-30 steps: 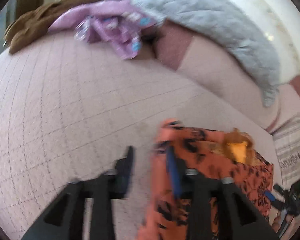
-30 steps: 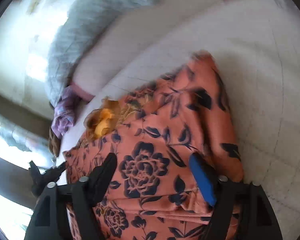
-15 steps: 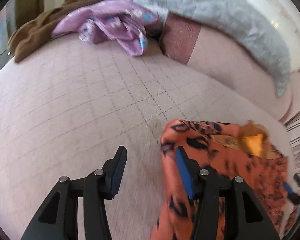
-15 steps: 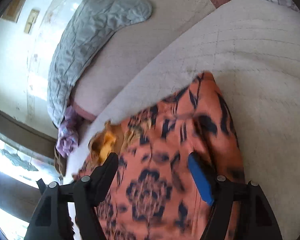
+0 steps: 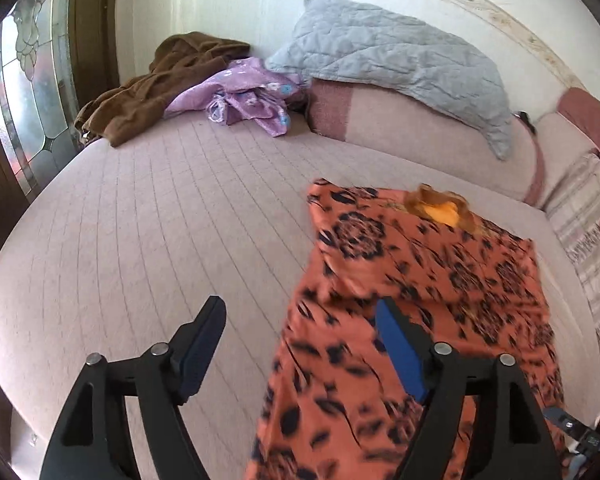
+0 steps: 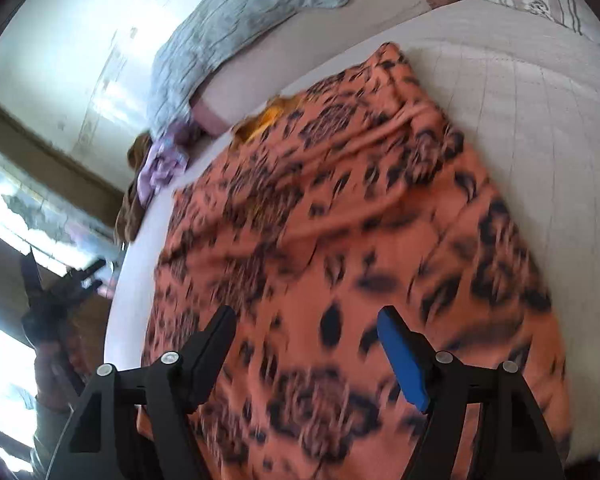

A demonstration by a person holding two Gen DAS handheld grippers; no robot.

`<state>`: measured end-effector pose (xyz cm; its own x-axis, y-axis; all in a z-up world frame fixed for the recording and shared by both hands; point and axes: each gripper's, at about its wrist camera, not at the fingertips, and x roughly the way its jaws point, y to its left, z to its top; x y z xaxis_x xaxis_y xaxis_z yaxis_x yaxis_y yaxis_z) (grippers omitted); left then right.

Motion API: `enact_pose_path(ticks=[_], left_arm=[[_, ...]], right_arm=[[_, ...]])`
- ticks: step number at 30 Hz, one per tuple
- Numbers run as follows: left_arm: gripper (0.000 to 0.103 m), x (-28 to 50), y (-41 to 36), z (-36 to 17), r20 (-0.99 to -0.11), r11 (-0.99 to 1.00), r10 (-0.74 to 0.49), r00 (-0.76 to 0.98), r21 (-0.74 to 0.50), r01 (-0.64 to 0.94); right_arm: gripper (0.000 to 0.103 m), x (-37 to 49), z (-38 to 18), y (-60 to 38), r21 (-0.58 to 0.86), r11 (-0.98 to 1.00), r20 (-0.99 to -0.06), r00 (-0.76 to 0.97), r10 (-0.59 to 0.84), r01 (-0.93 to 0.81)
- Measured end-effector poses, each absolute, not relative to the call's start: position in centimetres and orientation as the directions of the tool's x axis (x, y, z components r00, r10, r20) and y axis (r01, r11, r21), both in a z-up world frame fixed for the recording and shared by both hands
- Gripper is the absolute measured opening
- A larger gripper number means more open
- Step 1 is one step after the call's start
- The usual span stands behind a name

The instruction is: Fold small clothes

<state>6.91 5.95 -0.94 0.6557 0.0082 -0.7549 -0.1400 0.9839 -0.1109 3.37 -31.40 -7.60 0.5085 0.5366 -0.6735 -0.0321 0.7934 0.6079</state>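
An orange garment with a dark floral print (image 5: 420, 280) lies folded on the pale pink bed (image 5: 160, 220); its yellow-lined neck opening (image 5: 440, 208) points to the pillows. It also fills the right wrist view (image 6: 360, 220). My left gripper (image 5: 300, 344) is open and empty, above the garment's left edge, one finger over bare bedding. My right gripper (image 6: 306, 344) is open and empty, hovering over the garment's near part. The left gripper also shows at the left edge of the right wrist view (image 6: 60, 284).
A purple crumpled garment (image 5: 248, 96) and a brown one (image 5: 160, 80) lie at the far end of the bed. A grey quilted pillow (image 5: 400, 60) rests on pink bolsters (image 5: 420, 140). A striped cushion (image 5: 592, 216) is at right. A stained-glass door (image 5: 24, 80) stands at left.
Both grippers have pulled back and risen from the orange garment. The left gripper opened wider and let the garment's edge drop; the garment now lies wider and flatter.
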Motion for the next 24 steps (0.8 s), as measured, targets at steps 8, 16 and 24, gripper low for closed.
enact_pose_path(ticks=[8, 16, 24], left_arm=[[0.079, 2.1, 4.2, 0.5, -0.744, 0.988, 0.011, 0.668, -0.094, -0.121], [0.083, -0.3, 5.2, -2.3, -0.792, 0.975, -0.005, 0.611, -0.141, -0.174], [0.083, -4.8, 7.4, -10.4, -0.903, 0.953, -0.053, 0.425, -0.173, -0.250]], right_arm=[[0.077, -0.7, -7.7, -30.7, 0.605, 0.796, -0.679, 0.504, 0.533, -0.027], [0.081, -1.2, -9.0, -31.3, 0.587, 0.808, -0.725, 0.477, 0.496, 0.053], [0.081, -2.8, -6.9, -36.9, 0.537, 0.836, -0.758, 0.498, 0.421, 0.110]])
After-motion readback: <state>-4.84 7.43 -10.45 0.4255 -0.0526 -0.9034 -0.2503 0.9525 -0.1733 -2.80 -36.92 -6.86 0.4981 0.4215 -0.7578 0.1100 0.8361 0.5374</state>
